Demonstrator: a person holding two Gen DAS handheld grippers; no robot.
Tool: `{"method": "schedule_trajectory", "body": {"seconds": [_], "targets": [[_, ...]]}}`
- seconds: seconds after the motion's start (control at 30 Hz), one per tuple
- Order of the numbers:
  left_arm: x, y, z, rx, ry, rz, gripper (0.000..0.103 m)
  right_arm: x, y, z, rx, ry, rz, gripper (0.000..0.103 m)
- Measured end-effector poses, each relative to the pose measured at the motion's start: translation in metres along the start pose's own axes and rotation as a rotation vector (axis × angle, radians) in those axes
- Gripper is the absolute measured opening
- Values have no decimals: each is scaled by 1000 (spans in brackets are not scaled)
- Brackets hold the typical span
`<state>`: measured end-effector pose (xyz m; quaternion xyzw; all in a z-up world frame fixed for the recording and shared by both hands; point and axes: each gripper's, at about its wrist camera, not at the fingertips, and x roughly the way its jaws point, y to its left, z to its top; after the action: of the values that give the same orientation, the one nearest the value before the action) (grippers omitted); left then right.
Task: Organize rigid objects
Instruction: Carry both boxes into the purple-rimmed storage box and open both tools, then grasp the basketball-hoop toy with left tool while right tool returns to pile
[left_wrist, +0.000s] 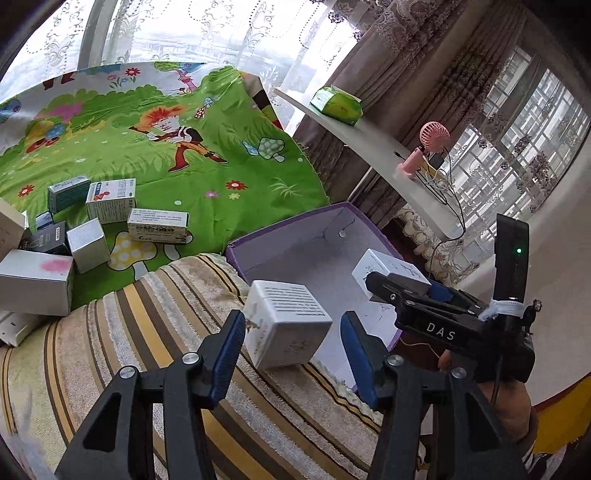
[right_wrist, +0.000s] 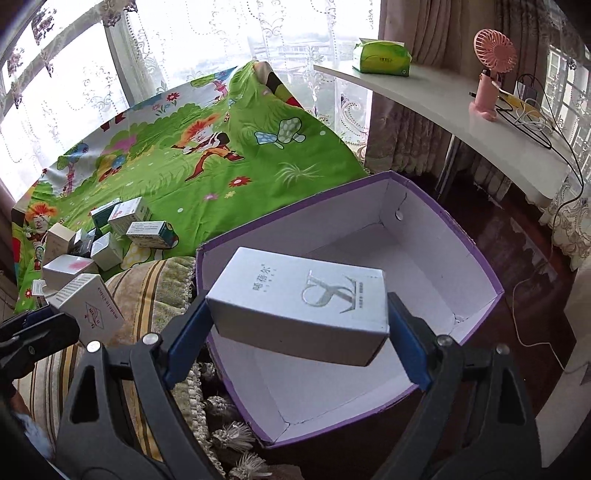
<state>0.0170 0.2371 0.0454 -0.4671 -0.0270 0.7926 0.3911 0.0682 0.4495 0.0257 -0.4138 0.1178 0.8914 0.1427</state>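
A small white cube carton sits tilted between the blue pads of my left gripper, at the near rim of the open purple box. A gap shows at its right side, so the jaws stand open. The right wrist view shows the same carton over the striped cushion. My right gripper is shut on a longer white carton with a silver logo, held above the purple box's white inside. Several more cartons lie on the green cartoon mat.
A striped plush cushion with tassels borders the purple box on the left. A curved white desk carries a green tissue pack, a pink fan and cables. Dark wooden floor lies to the right.
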Motion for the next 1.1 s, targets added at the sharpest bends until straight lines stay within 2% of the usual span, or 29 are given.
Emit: {"method": "schedule_trajectory", "body": {"seconds": [0.13, 0.23, 0.3, 0.43, 0.53, 0.7, 0.83, 1.1], "targets": [[-4, 4, -3, -28, -6, 6, 74, 0, -4, -1, -2, 3, -25, 95], [-9, 11, -6, -56, -20, -11, 74, -3, -3, 0, -12, -30, -62, 100], [-15, 16, -9, -65, -40, -25, 74, -6, -1, 0, -22, -60, -41, 103], [-31, 22, -11, -52, -94, 28, 74, -11, 3, 4, -32, -81, -9, 103], [-43, 34, -13, -79, -110, 75, 74, -15, 3, 5, -27, -92, 15, 103], [-69, 71, -20, -189, -182, 112, 74, -15, 4, 7, -27, -67, 53, 103], [-96, 103, -30, -272, -246, 173, 74, -15, 4, 4, -5, -55, 158, 103], [-139, 168, -58, -454, -341, 214, 74, -15, 22, 3, -41, -44, 210, 103]]}}
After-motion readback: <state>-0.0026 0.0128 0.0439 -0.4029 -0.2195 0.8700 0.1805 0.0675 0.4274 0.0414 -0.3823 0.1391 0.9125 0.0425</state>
